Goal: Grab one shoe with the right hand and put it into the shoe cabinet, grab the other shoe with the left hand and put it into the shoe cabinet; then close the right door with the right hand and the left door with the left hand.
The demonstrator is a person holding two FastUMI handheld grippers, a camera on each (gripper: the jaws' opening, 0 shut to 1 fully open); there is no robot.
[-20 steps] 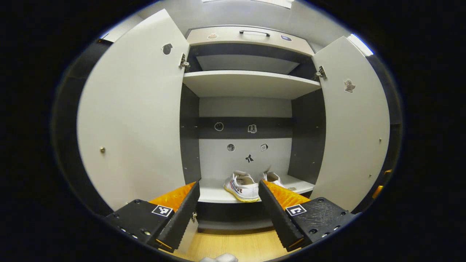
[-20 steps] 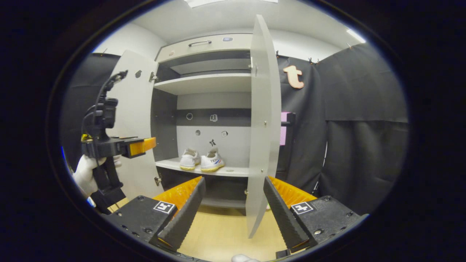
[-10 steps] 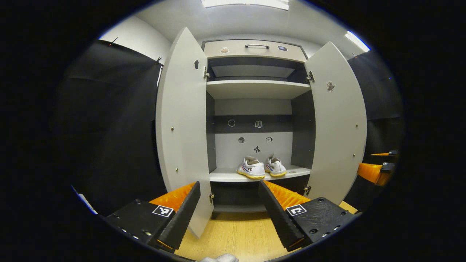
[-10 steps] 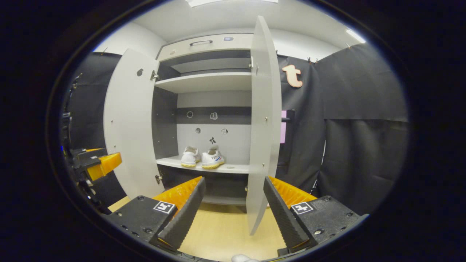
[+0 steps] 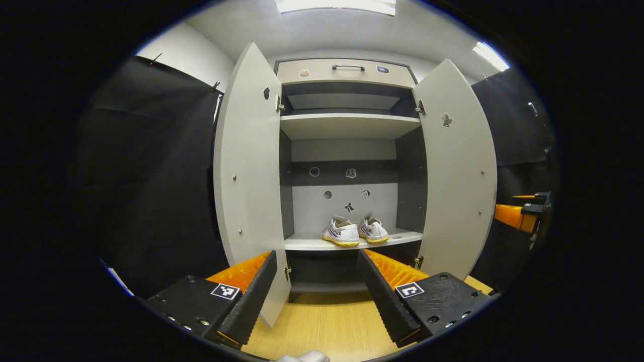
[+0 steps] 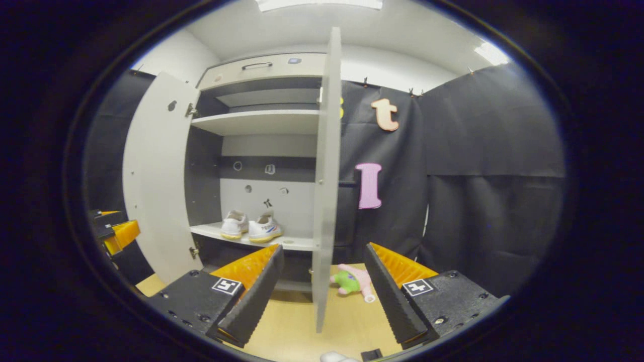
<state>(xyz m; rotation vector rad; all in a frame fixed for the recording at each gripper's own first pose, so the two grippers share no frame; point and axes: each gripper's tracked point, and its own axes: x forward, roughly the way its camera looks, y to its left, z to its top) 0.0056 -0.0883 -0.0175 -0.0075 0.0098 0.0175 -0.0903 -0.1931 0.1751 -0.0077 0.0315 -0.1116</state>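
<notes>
black cloth walls (image 6: 493, 151), wooden floor (image 5: 327, 332)

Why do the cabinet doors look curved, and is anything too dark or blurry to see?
Left gripper view: the fisheye lens bows both doors outward; the shoes look sharp. Right gripper view: the right door shows edge-on and slightly bowed; ceiling lights glare at the top; under the shelf lies in shadow.

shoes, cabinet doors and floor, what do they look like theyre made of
Shoes: likely white canvas or similar fabric with a yellowish rubber-looking sole edge; too small to be sure.
Left door and right door: flat pale grey panels, matte, probably laminated board, with small metal hinges.
Floor: light wood-grain surface with a slight sheen, probably laminate or wood.
</notes>
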